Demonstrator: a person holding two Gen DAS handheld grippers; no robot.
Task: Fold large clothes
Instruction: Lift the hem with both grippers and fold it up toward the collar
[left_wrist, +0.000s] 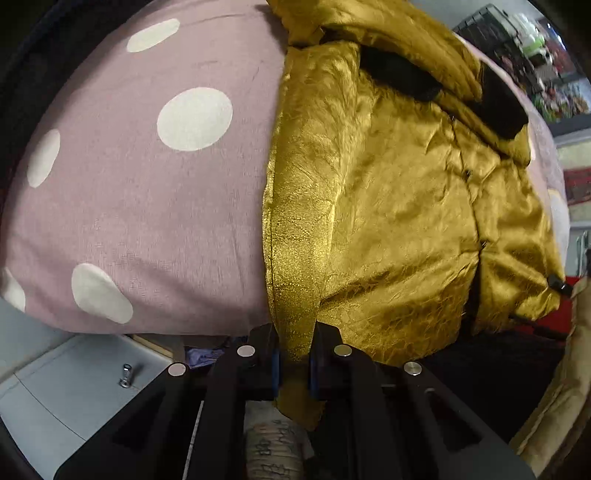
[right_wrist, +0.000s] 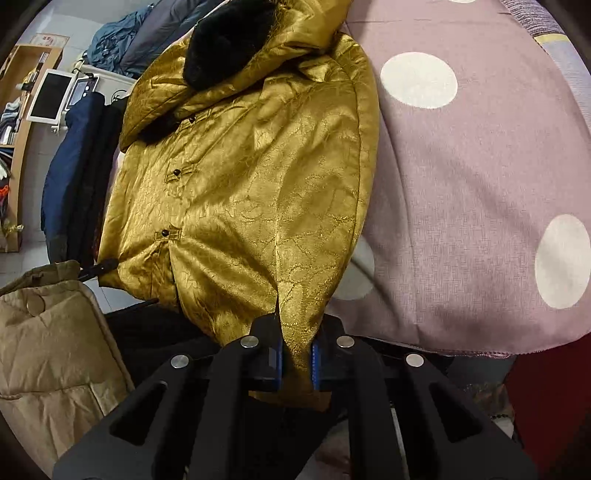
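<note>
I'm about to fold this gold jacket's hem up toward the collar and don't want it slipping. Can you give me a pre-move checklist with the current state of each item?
1. Left gripper clamps the gold jacket at its hem corner: ok, fabric sits between the blue pads.
2. Right gripper clamps the opposite hem corner: ok, fabric passes between its pads.
3. Jacket lies spread on the polka-dot sheet: ok, though creased.
4. Front closed: ok for the three frog buttons visible; the rest cannot tell.
5. Black fur collar lying flat: not ok, it is bunched under the folded gold fabric.
6. Beige quilted garment clear of the hem: cannot tell, it lies close to the left corner.
</note>
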